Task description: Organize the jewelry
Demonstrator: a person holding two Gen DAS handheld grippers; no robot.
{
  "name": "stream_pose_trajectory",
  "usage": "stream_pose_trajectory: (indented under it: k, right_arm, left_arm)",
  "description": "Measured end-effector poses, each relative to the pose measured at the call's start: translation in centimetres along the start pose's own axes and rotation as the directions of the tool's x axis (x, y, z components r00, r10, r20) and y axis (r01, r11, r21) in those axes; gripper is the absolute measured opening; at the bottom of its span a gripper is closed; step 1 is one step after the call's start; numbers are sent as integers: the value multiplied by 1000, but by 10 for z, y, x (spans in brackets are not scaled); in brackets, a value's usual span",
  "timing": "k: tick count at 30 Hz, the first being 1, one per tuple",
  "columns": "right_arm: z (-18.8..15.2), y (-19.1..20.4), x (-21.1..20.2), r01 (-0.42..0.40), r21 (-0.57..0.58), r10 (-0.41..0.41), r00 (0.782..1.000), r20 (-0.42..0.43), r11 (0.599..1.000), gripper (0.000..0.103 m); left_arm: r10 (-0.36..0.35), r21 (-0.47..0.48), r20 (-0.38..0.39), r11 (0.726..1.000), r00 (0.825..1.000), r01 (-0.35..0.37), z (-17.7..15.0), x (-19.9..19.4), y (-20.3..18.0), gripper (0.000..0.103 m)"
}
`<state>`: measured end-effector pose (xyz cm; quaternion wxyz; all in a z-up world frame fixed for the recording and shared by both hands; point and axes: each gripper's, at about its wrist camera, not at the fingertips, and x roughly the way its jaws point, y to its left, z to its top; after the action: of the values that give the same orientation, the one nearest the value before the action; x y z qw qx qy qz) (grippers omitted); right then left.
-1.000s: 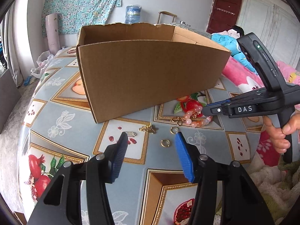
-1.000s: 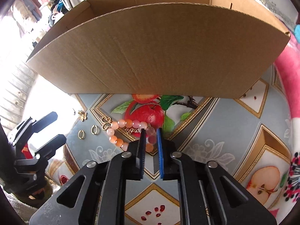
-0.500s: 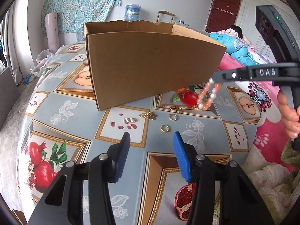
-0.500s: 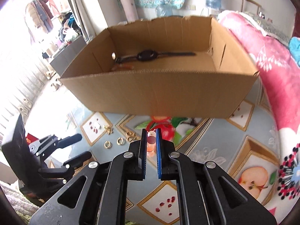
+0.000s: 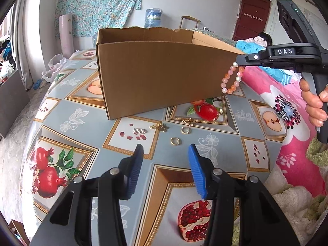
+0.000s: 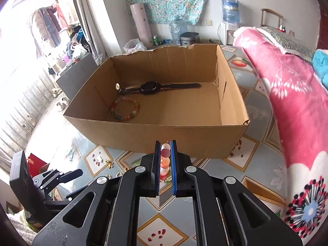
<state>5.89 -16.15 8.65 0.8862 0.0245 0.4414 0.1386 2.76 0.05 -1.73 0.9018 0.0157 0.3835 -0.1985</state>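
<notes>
the right gripper [image 6: 165,155], clenched on the bead bracelet [image 5: 231,80], has lifted it off the table [image 5: 215,143] near the box [image 6: 155,135]; left gripper [image 5: 164,170] has narrowed but grasps nothing.

Watch [image 6: 160,87] and bracelet [image 6: 125,109] in box [image 6: 155,137] — rings [image 5: 175,141] (loose) before it.

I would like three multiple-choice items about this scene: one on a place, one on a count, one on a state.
1. Where is the black watch?
A. inside the cardboard box
B. on the tablecloth
C. in the left gripper

2. How many plain gold rings lie loose on the tablecloth?
A. none
B. two
C. five

3. What state is the right gripper in?
A. wide open
B. shut on nothing
C. shut on the pink bead bracelet

Answers: 1 A, it lies on the box floor. 2 B, two rings lie near each other. 3 C, beads sit between the pads.
</notes>
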Motion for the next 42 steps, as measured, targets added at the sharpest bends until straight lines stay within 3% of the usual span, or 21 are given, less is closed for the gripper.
stream_pose_trajectory:
  k: [8,15,19,22,24,27,32,38,42]
  right_arm:
    - [-20,-45,32,-29,91,37,995,-90,995,7]
    - [-12,-54,26,-107,78,113,991,-67,991,7]
    - [-19,-71,44,-103,92,116,983,-144,990,8]
    - [-24,-78,47,-80,84,92,983,-156,993,15]
    - [-25,-80,42,-90,75,100,985,-142,993,31]
    - [-27,-77,28,-64,30,66,994,-82,997,43]
    - [-38,-69,10,-118,2,118,993,-30,993,45]
    - [-48,-41,19,-226,3,226,972,-68,974,45]
    - [-51,-17,38,-230,-24,226,967,-120,973,45]
  left_arm:
    - [65,-33,10,997,998,-65,-3,-7,-14,44]
    - [145,-76,25,987,989,-143,0,-15,-26,44]
    - [179,-106,39,979,983,-174,3,-18,-35,44]
    - [201,-109,41,975,979,-196,6,-19,-41,44]
    - [214,-103,38,972,976,-209,8,-18,-42,44]
    - [223,-88,26,971,974,-220,12,-14,-39,44]
    - [238,-36,-3,971,971,-238,22,1,-27,44]
    - [228,20,-47,974,972,-228,27,20,-7,41]
    - [189,15,-67,982,980,-189,28,27,2,40]
